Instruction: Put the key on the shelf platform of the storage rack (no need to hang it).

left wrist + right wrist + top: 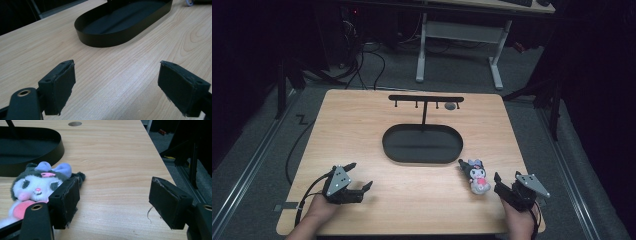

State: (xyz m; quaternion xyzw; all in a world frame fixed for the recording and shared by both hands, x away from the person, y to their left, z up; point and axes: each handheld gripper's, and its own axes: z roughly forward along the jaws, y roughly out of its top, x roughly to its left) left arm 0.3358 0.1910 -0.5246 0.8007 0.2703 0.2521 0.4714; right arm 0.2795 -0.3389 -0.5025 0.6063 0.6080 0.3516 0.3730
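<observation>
right gripper (113, 202) jaws apart on bare table (112, 157), plush (35, 187) just outside its left jaw: closing here likely grabs nothing or nudges the plush aside.

Light wood table (362, 120) at centre, grey carpet floor (452, 75) at 12 o'clock, white-legged desk (497, 55) at 1 o'clock, black cables (362, 65) at 11 o'clock, metal floor rail (252, 165) at 9 o'clock, dark surroundings, room dim.
</observation>
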